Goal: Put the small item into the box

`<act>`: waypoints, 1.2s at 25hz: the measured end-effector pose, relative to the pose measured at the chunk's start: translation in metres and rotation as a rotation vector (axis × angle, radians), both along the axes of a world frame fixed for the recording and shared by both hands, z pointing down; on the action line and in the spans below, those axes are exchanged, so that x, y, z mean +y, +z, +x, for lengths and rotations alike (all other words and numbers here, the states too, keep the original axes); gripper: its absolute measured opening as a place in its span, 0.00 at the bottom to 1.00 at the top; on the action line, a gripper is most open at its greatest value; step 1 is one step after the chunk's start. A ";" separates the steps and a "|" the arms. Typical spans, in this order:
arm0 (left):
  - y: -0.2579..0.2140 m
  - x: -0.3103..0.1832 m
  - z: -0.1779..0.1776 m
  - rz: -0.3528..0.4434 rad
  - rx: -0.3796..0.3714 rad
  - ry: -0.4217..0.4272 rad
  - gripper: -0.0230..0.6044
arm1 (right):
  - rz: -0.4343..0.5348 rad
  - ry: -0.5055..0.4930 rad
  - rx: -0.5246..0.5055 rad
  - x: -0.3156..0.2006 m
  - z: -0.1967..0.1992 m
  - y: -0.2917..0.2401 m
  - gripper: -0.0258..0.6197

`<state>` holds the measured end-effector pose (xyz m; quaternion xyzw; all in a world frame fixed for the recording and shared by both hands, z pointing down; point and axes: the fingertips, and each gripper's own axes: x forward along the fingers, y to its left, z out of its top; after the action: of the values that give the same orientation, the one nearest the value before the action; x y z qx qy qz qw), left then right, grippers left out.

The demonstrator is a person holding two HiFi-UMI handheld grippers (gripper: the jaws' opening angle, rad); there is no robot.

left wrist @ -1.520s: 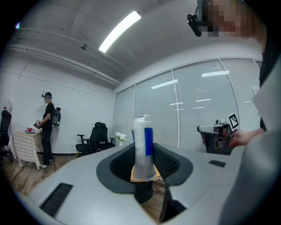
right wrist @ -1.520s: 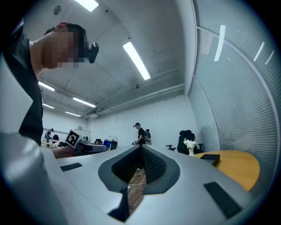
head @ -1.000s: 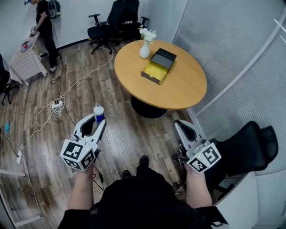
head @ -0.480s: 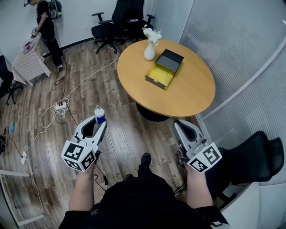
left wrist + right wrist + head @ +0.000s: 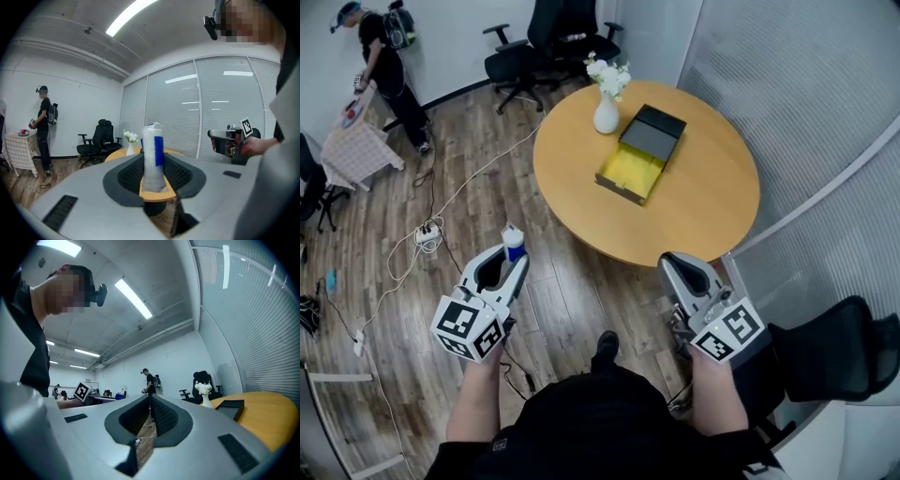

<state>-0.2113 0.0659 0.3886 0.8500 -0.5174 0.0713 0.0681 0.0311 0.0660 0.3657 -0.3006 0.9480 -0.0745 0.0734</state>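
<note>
An open box (image 5: 642, 153) with a yellow inside and a dark lid lies on the round wooden table (image 5: 712, 206), beside a white vase of flowers (image 5: 607, 112). My left gripper (image 5: 514, 255) hovers over the wooden floor, left of the table's near edge, shut on a small white-and-blue packet (image 5: 513, 241). In the left gripper view the packet (image 5: 153, 157) stands upright between the jaws. My right gripper (image 5: 675, 265) is at the table's near edge, jaws together with nothing between them. The right gripper view shows the box (image 5: 229, 408) and the vase (image 5: 205, 397) to the right.
Black office chairs (image 5: 525, 56) stand behind the table, and another chair (image 5: 834, 356) is at my right. A glass wall with blinds (image 5: 825, 112) curves round the right side. Cables and a power strip (image 5: 427, 234) lie on the floor. A person (image 5: 380, 66) stands by a small cloth-covered table (image 5: 356, 150).
The table and box have come nearer and lower in the head view as I stepped towards them. Both grippers keep the same pose, the left still holding the packet.
</note>
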 end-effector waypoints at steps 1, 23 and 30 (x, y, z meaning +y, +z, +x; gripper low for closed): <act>0.000 -0.007 0.004 0.000 0.000 0.002 0.25 | -0.001 0.003 0.001 -0.007 0.005 0.000 0.10; -0.012 -0.117 0.053 0.062 0.048 0.040 0.25 | 0.048 0.020 0.042 -0.095 0.048 -0.010 0.10; 0.005 -0.184 0.038 0.024 0.082 0.095 0.25 | 0.004 0.073 0.074 -0.153 0.029 0.001 0.10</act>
<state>-0.1728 -0.1177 0.3938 0.8766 -0.4741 0.0331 0.0756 0.0599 -0.0868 0.3669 -0.3373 0.9386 -0.0587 0.0414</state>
